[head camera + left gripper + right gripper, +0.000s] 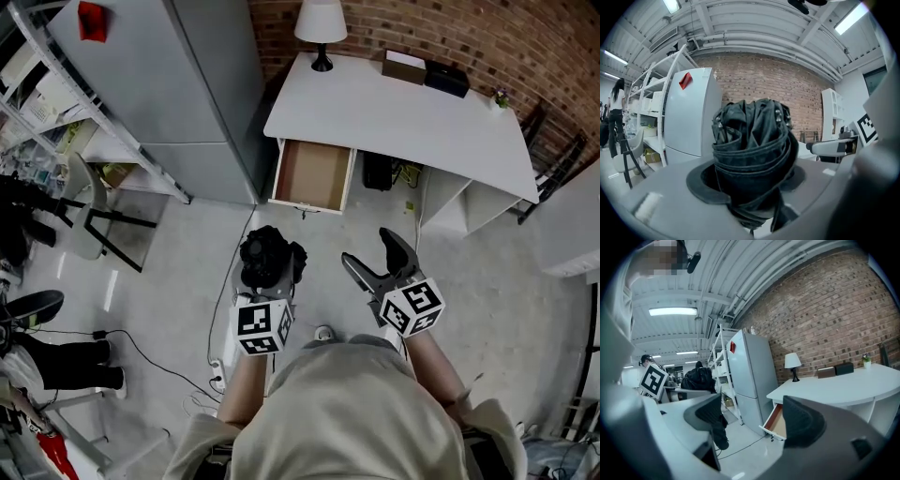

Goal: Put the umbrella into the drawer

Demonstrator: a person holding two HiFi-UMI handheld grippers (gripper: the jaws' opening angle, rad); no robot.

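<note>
Short of the open drawer (312, 174) under the desk (394, 117), the left hand-held gripper (272, 279) clamped the folded umbrella (267, 253) while the right hand-held gripper (372, 251) gaped empty, so it probably needed lowering lengthwise between the drawer's walls before release.

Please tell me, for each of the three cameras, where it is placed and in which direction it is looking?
Head view: on the person's head, looking steeply down at floor, white desk and open drawer; forearms, left claw, right claw show.
Left gripper view: on the left claw, facing the fridge and brick wall; its jaws hold the umbrella.
Right gripper view: on the right claw, facing desk and drawer; its jaws stand open, empty.
Shared: head view and right gripper view both show drawer and lamp.
</note>
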